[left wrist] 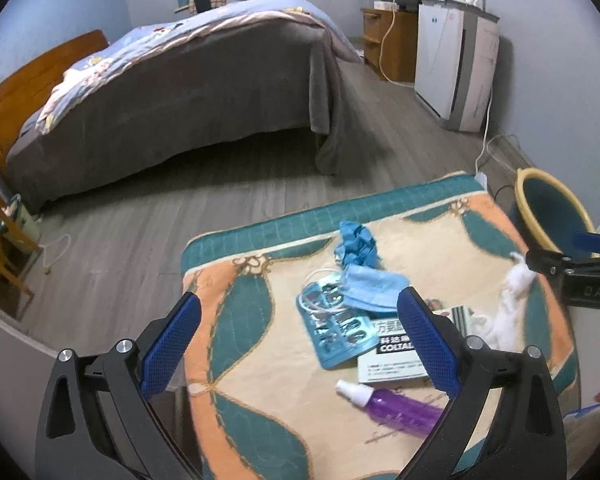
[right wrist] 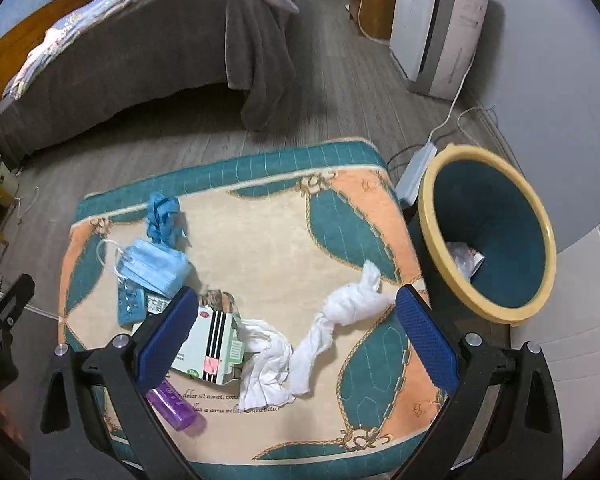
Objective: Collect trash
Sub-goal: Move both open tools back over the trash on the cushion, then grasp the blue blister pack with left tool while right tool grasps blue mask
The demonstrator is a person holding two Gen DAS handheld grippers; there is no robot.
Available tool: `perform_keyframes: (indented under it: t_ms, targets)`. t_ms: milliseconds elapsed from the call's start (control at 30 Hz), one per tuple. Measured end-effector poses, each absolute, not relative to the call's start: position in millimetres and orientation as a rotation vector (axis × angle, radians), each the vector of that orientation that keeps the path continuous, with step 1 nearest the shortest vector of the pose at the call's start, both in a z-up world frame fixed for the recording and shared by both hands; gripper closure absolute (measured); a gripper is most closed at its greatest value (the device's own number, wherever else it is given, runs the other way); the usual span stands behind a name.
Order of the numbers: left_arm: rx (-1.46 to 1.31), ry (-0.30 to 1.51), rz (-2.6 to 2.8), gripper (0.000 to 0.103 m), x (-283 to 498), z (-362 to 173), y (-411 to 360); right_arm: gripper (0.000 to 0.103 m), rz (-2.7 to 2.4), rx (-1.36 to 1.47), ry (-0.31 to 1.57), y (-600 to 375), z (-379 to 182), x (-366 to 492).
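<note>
Bed (left wrist: 172,92) with grey blanket standing on wood-look floor (left wrist: 204,200); white appliance (left wrist: 456,68) sitting against far wall beside wooden nightstand (left wrist: 384,40); patterned teal-and-orange mat (right wrist: 356,216) lying nearest camera.

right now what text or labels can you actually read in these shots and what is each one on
"COLTAL": on the black band of the medicine box, cut off by the left gripper's fingers; the Chinese characters above it are partly hidden.
"DAS": embossed on the right gripper's black body, cut off at the frame edge.
"dolor sit amet, cons...": script on the patterned mat; the line below is too blurred to read.
Small print on the box: unreadable.
</note>
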State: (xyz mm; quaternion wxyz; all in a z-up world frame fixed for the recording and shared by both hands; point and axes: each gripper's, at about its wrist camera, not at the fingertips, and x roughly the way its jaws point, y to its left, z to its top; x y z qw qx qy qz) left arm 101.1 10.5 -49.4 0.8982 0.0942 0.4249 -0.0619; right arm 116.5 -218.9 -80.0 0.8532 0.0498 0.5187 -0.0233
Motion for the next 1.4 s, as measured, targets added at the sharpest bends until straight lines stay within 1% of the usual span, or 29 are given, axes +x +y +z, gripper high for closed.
perform_keyframes:
  t_ms: [67,167,267,333,400,533,700,900,967,1000,1033,1067,1100,1167,1200,1233,1333,1400]
  targets:
    - [0.215,0.891,-0.135,0.006,103.0,-55.0,10.3,0.006,-0.016,0.065,1.120,-210.9,-86.0,117.9]
    - [0.264,0.916,-0.140,0.006,105.7,-64.3,10.0,0.006,0.017,0.017,1.102,-199.0,-92.5,116.9]
    - [0.280,0.931,-0.153,0.006,105.8,-67.9,11.0,0.006,0.069,-0.002,1.135,-188.2,-108.4,121.0]
    - [0.281,0.932,-0.153,0.006,106.5,-68.6,13.8,0.006,0.082,-0.066,1.141,-178.3,-117.1,124.2]
    - [0.255,0.939,-0.149,0.006,109.1,-68.8,19.5,0.006,0.092,-0.110,1.143,-170.0,-123.8,130.7]
    - [0.191,0.967,-0.126,0.006,117.9,-72.5,32.6,0.006,0.150,-0.078,1.140,-158.9,-129.2,144.3]
    - [0.144,0.984,-0.066,0.006,133.6,-81.9,50.4,0.006,0.196,-0.135,1.150,-133.9,-144.5,163.0]
    - [0.082,1.033,-0.030,0.006,152.2,-99.9,64.5,0.016,0.225,-0.073,1.175,-120.2,-161.4,187.9]
    - [0.100,1.038,-0.031,0.006,155.4,-105.0,63.5,0.023,0.230,-0.071,1.198,-116.7,-170.1,193.3]
    - [0.109,1.042,-0.032,0.006,156.3,-107.4,62.6,0.025,0.238,-0.064,1.210,-114.7,-173.9,195.1]
    - [0.115,1.046,-0.033,0.006,157.0,-109.6,62.0,0.029,0.257,-0.039,1.228,-114.0,-178.5,197.1]
    - [0.120,1.052,-0.036,0.006,158.0,-112.3,61.0,0.038,0.273,-0.017,1.240,-114.5,-180.8,198.2]
    - [0.121,1.055,-0.038,0.006,158.3,-112.3,61.2,0.044,0.294,0.013,1.253,-115.0,-182.7,199.0]
    - [0.125,1.059,-0.042,0.006,159.6,-113.7,59.7,0.071,0.337,0.079,1.272,-116.5,-182.8,199.7]
    - [0.131,1.058,-0.044,0.006,159.5,-113.5,58.7,0.075,0.339,0.088,1.270,-117.3,-180.1,199.4]
    - [0.135,1.057,-0.046,0.006,159.3,-113.3,57.7,0.083,0.334,0.089,1.267,-118.1,-176.0,198.6]
    - [0.149,1.050,-0.053,0.006,157.1,-112.0,53.1,0.086,0.304,0.112,1.261,-126.5,-157.5,192.9]
    - [0.147,1.053,-0.060,0.006,155.8,-112.2,49.9,0.086,0.267,0.050,1.250,-129.8,-139.0,187.8]
